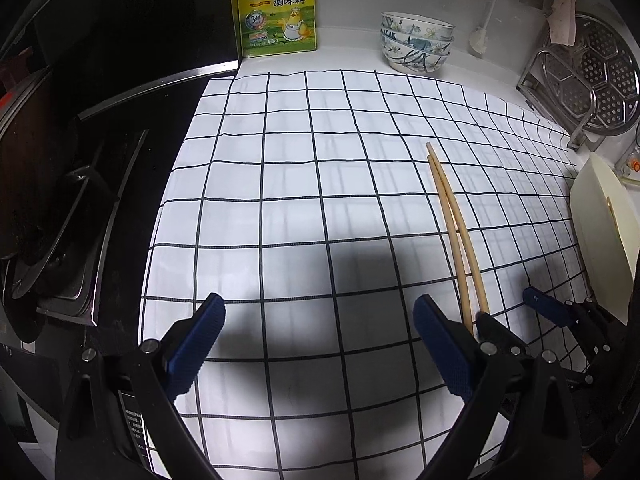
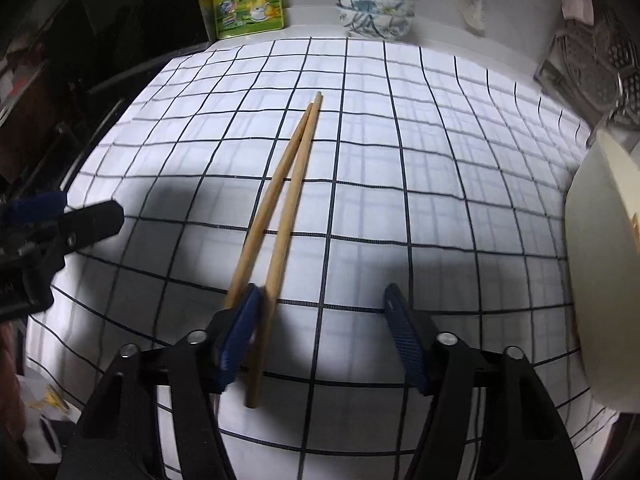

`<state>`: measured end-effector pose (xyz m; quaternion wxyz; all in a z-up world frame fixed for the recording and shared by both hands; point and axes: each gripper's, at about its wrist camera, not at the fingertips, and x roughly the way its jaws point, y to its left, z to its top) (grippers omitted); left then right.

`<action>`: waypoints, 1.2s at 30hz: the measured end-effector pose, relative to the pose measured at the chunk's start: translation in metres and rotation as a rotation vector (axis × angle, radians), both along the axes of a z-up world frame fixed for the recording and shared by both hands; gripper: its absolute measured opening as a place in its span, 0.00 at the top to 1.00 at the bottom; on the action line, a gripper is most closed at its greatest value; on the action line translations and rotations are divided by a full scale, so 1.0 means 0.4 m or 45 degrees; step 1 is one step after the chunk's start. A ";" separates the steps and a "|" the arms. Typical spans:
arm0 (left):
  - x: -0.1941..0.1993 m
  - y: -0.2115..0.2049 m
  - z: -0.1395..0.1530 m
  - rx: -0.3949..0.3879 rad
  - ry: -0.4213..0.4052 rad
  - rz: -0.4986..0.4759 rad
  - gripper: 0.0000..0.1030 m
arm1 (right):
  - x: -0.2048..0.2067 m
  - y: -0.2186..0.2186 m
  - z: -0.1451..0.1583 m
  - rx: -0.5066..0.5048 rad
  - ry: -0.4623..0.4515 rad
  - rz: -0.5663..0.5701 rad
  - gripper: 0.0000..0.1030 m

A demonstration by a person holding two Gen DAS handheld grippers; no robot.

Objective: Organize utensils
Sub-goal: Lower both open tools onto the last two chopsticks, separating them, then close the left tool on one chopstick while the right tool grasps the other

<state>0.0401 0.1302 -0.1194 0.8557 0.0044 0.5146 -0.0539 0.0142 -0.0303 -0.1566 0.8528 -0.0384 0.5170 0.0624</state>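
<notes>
Wooden chopsticks (image 2: 280,208), a pale, smooth, round pair tapering toward the far tips, lie on the checked cloth (image 2: 400,160) that covers my table, tips touching far from me and thick ends splayed apart near me. My right gripper (image 2: 320,320) has its fingers spread, and they grip nothing yet. The left blue ribbed pad (image 2: 240,332) sits on top of or just beside one stick, and the other stick runs inside the gap; the right pad stands well clear. I cannot tell whether that left pad actually touches the wood.

My worry is this: if I close from here, the left pad may catch only one stick and push it sideways, rolling the round shafts apart on the slick-looking cloth. The splayed ends make a clean pinch of both unlikely unless I shift a little left first. Thin cloth could also bunch up under the fingers.

My left gripper (image 1: 320,320) hovers over bare cloth with its fingers wide apart and empty, close beside the right one; a careless move could knock the two together.

Glazed, flower-painted bowls (image 1: 416,40) stack at the back, next to a glossy yellow seasoning pouch (image 1: 276,12), a perforated steel steamer plate (image 1: 596,80) and a cream cutting board (image 1: 600,220).
</notes>
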 end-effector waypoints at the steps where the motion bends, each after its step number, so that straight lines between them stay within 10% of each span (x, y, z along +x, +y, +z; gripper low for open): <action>1: 0.002 -0.003 -0.001 -0.001 0.001 -0.001 0.09 | -0.002 0.002 0.001 0.004 -0.005 0.011 0.53; 7: 0.008 -0.049 -0.012 -0.008 0.002 -0.037 0.09 | -0.001 -0.015 0.007 0.032 -0.017 0.029 0.93; 22: 0.038 -0.187 -0.084 0.047 0.009 -0.109 0.09 | -0.048 -0.182 0.013 0.069 -0.010 -0.130 0.93; 26: 0.042 -0.190 -0.091 0.061 0.006 -0.092 0.09 | -0.035 -0.195 0.026 0.097 -0.046 -0.142 0.75; 36: 0.051 -0.203 -0.098 0.064 -0.020 -0.052 0.13 | 0.017 -0.173 0.008 0.013 -0.055 -0.117 0.72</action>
